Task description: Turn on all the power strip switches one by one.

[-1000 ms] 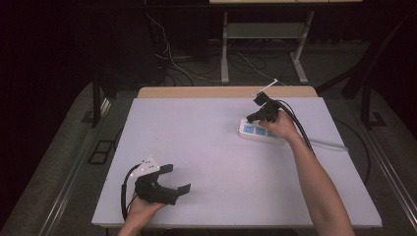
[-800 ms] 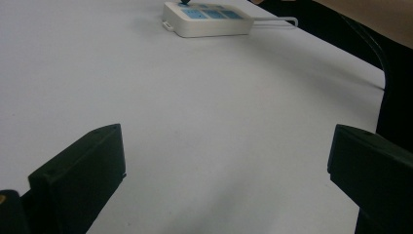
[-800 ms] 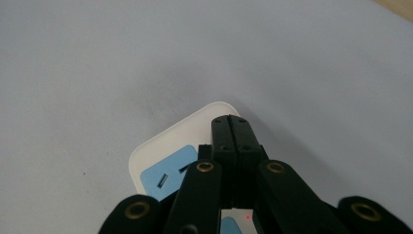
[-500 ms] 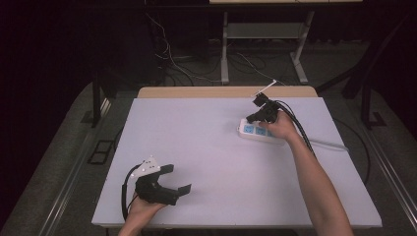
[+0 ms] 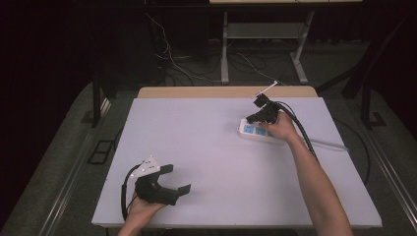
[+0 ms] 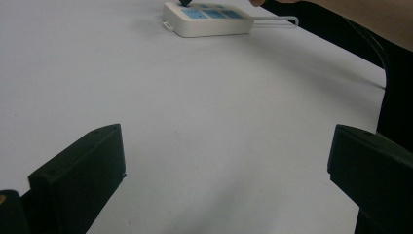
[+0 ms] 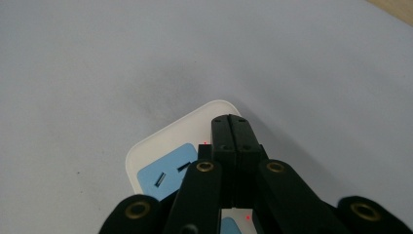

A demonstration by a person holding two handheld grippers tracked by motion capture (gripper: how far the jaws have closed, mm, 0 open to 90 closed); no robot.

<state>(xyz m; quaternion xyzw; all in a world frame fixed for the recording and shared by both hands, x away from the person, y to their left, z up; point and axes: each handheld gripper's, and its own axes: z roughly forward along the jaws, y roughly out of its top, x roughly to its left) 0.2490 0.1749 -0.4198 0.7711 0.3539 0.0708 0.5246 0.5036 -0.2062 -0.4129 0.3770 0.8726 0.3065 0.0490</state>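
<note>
No change across the last second: both hands are parked where they were, power strip (image 5: 259,132) hasn't shifted. My read: the right hand is mid-press on the strip, not in transit.

Right gripper (image 5: 259,114): jaws fully closed with nothing between them, tips together, pointing down onto the end of the strip. In the right gripper view the closed tips (image 7: 231,131) sit over the white casing just past the blue socket face (image 7: 168,171), by a small red dot. Looks like it's poking a switch or button there, but the tips hide any contact, so I can't confirm.

Left gripper (image 5: 173,178): jaws wide apart, empty, resting low at about 7 o'clock on the table. In the left gripper view its two jaws frame bare tabletop, with the strip far off at 12 o'clock.

Strip location: about 2 o'clock on the table, lying flat, sockets up, white cord (image 5: 328,144) running off toward 3 o'clock.

Judgement: if this is a switch press, it's in hand now; next would be lifting clear. Risk is the closed tips sliding off the casing.

Surface: white table (image 5: 221,162), plain and matte, wooden edge strip (image 5: 196,92) at 12 o'clock. Room: dark, grey carpet floor, loose cables (image 5: 172,59) and a metal frame's legs (image 5: 224,54) beyond the far edge.
</note>
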